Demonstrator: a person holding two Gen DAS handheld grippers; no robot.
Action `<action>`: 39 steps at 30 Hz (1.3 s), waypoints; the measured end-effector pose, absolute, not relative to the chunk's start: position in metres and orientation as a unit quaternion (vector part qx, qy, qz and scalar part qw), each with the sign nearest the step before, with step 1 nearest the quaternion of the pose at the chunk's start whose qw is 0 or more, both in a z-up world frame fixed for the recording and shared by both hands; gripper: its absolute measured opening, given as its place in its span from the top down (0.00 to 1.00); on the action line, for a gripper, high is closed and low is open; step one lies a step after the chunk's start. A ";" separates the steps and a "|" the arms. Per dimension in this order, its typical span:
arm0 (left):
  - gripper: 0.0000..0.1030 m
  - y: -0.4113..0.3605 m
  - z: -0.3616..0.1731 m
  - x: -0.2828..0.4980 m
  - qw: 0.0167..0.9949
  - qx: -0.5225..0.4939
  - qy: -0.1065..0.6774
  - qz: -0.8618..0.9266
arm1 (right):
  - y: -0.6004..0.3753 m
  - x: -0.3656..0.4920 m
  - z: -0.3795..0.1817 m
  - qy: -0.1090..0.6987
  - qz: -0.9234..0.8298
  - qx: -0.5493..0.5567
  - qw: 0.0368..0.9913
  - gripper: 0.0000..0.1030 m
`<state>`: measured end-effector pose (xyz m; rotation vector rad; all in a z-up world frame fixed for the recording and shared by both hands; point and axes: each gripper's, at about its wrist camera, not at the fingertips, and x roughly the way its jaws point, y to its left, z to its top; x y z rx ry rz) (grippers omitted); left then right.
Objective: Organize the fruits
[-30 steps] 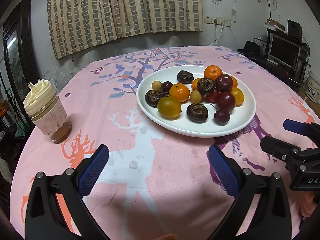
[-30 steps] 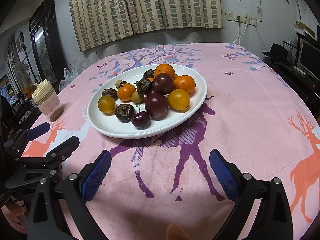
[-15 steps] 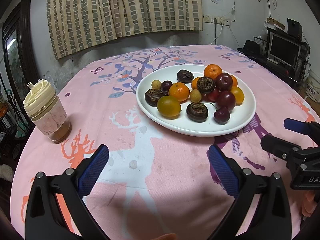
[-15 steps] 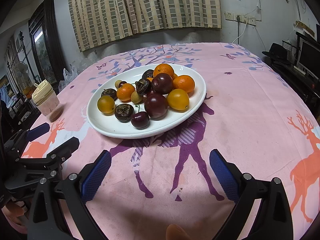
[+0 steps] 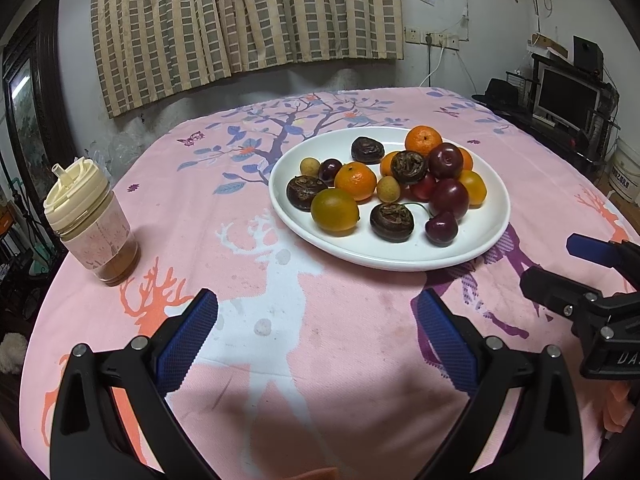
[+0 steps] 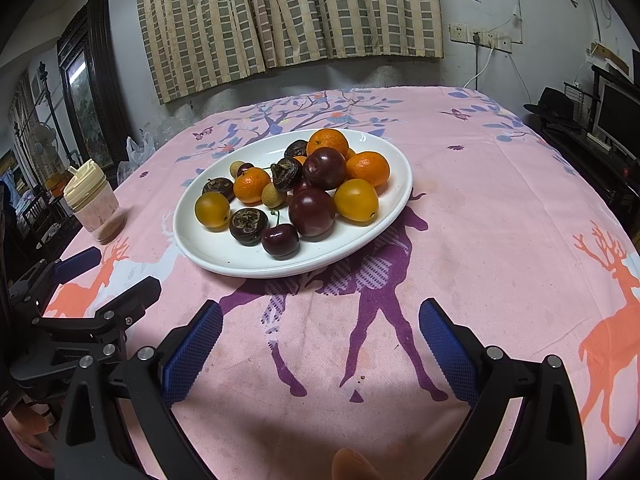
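Observation:
A white oval plate [image 5: 486,236] [image 6: 208,254] sits mid-table with mixed fruit: oranges [image 5: 355,180], dark plums [image 5: 449,199] [image 6: 311,212], a cherry [image 5: 441,230] [image 6: 280,241], yellow-orange fruits [image 5: 334,210] [image 6: 356,200], dark wrinkled fruits [image 5: 391,221] [image 6: 248,225] and small longans [image 5: 387,189]. My left gripper [image 5: 316,336] is open and empty, near the table's front edge, short of the plate. My right gripper [image 6: 320,340] is open and empty, also short of the plate. Each gripper shows in the other's view: the right one [image 5: 580,280], the left one [image 6: 104,280].
A lidded jar with a cream cap [image 5: 90,220] [image 6: 94,204] stands at the table's left. The pink deer-print cloth [image 5: 280,280] covers the round table. A mirror and curtain are behind; a monitor and shelf [image 5: 568,100] stand to the right.
Both views have shifted very slightly toward the plate. Both grippers stay open; nothing on the plate has moved.

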<state>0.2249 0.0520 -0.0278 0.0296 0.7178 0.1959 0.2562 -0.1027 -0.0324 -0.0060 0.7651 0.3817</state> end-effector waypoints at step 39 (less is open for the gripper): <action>0.05 0.058 -0.028 0.225 0.926 0.004 0.362 0.105 | -0.103 0.256 -0.032 0.372 0.185 -0.003 0.910 0.04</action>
